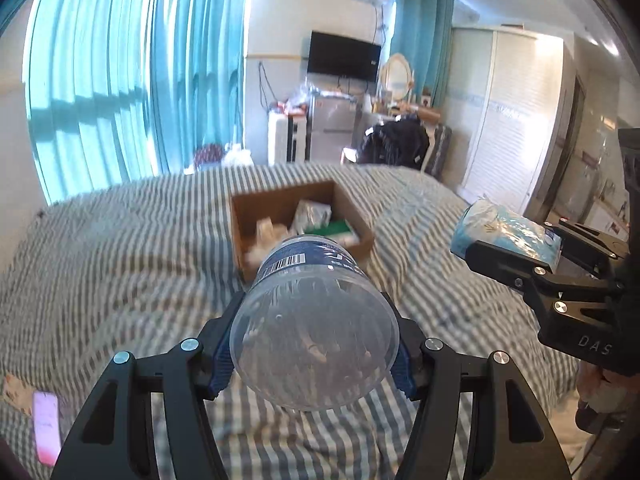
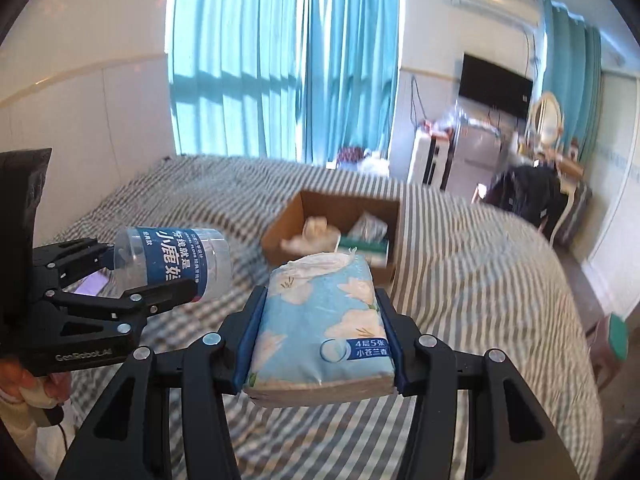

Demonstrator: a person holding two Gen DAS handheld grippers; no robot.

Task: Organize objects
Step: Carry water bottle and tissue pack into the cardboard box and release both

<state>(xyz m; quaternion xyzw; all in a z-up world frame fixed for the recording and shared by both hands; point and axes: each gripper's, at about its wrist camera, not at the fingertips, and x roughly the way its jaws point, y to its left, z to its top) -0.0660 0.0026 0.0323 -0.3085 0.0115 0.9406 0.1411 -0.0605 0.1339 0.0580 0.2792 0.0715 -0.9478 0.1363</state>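
Note:
My left gripper (image 1: 314, 344) is shut on a clear plastic jar with a blue label (image 1: 312, 312), held on its side above the striped bed; the jar also shows in the right wrist view (image 2: 176, 266). My right gripper (image 2: 320, 336) is shut on a light blue tissue pack (image 2: 324, 320), also seen in the left wrist view (image 1: 508, 236). An open cardboard box (image 1: 344, 204) sits on the bed ahead of both grippers, in the right wrist view too (image 2: 288, 220). It holds a green-and-white tissue box (image 2: 364, 246) and pale crumpled items (image 2: 314, 232).
The bed has a grey-and-white striped cover (image 1: 120, 260). A pink phone (image 1: 46, 428) lies near its left front edge. Teal curtains (image 1: 132, 80), a TV (image 1: 344, 58), a small fridge (image 1: 332, 124) and a wardrobe (image 1: 516, 120) stand beyond the bed.

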